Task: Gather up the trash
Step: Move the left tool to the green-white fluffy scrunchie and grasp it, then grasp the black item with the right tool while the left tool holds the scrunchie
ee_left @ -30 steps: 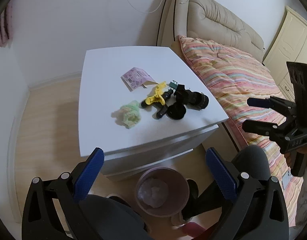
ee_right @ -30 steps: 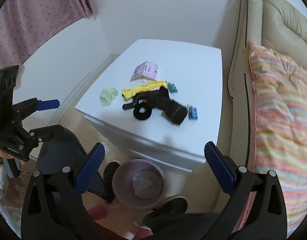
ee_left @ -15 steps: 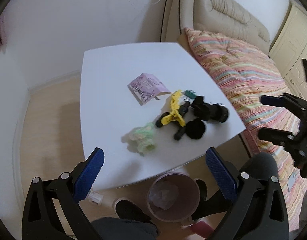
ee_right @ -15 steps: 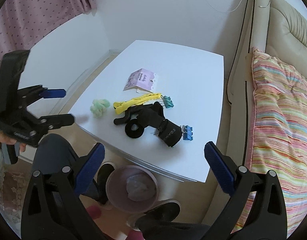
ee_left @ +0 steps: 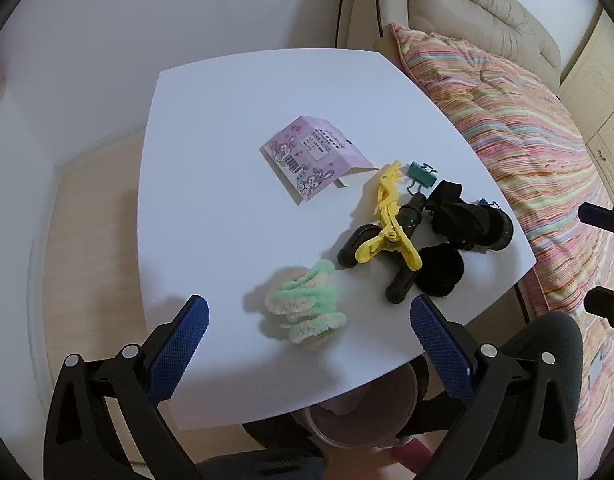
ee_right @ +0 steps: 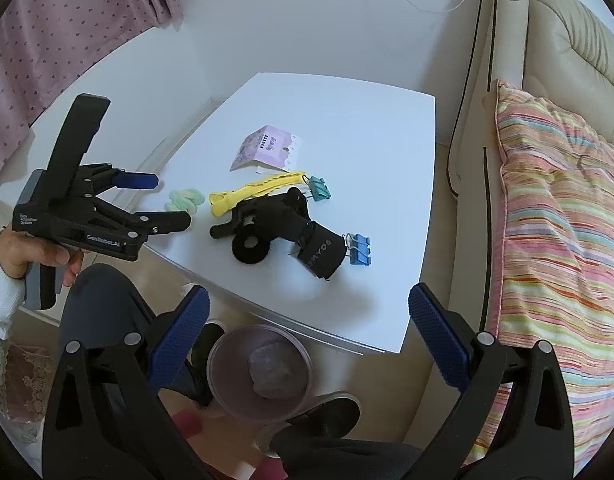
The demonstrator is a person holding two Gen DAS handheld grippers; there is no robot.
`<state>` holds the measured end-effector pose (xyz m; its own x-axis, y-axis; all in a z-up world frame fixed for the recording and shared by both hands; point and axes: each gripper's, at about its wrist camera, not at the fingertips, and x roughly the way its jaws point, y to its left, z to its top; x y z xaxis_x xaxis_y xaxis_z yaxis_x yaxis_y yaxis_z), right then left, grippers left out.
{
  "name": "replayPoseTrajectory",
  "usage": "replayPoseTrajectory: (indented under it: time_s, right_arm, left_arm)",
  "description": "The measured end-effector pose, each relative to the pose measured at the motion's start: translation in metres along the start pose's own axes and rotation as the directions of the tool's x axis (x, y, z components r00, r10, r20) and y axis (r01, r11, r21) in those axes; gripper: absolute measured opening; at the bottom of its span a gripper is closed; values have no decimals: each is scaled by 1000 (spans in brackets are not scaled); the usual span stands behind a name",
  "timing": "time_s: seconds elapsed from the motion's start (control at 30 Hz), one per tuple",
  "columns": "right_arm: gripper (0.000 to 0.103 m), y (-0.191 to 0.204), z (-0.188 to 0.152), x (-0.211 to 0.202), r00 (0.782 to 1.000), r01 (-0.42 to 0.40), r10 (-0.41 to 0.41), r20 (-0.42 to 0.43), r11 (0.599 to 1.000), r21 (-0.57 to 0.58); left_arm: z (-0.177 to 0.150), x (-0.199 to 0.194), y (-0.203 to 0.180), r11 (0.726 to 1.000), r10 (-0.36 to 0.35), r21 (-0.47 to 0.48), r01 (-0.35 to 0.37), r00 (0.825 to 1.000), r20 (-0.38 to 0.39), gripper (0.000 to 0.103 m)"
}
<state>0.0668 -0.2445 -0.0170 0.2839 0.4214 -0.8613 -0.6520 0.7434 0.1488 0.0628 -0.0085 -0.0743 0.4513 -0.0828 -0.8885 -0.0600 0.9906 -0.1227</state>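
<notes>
- Left gripper (ee_left: 305,330): jaws wide open, empty, hovering over the near edge of the white table (ee_left: 227,128), pointed at the green fuzzy wad (ee_left: 307,306).
- Right gripper (ee_right: 307,320): jaws also spread, nothing held, hanging off the table's front edge above the bin (ee_right: 259,372).
- Trash candidates, my read: the green wad and the flattened pink carton (ee_left: 313,158). Wad lay apart from the rest, closest to the left jaws. Carton sat further in, just beside the clip pile.
- Pile looked like keepers: yellow clip (ee_left: 389,226), black hand grip (ee_right: 275,216), black hair tie (ee_right: 249,246), teal binder clip (ee_right: 320,189), blue binder clip (ee_right: 361,250).
- Bin was on the floor under the front edge, one crumpled wad already inside.
- Advice: centre the wad between the pads, come straight down, close fully; it's soft and will squash. Keep the right-hand pad clear of the yellow clip's handle and the hair tie.
</notes>
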Motion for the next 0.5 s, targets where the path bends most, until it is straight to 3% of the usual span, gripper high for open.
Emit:
replayPoseTrajectory:
  time_s: [0.23, 0.3, 0.43, 0.5]
  right_arm:
    - [98, -2, -2, 3, 1000, -4, 4, -8, 1000, 1]
    - [98, -2, -2, 4, 1000, -6, 6, -9, 1000, 2]
    - [98, -1, -1, 7, 1000, -9, 9, -14, 1000, 0]
    - [98, -1, -1, 8, 1000, -12, 12, -17, 1000, -2]
  left_arm:
    - [-2, 3, 1, 1000, -6, -9, 6, 1000, -2, 65]
    - [-3, 5, 1, 1000, -10, -10, 10, 1000, -7, 51]
    - [-4, 9, 2, 1000, -20, -14, 20, 1000, -10, 46]
    - [-5, 10, 2, 1000, -19, -11, 19, 1000, -7, 38]
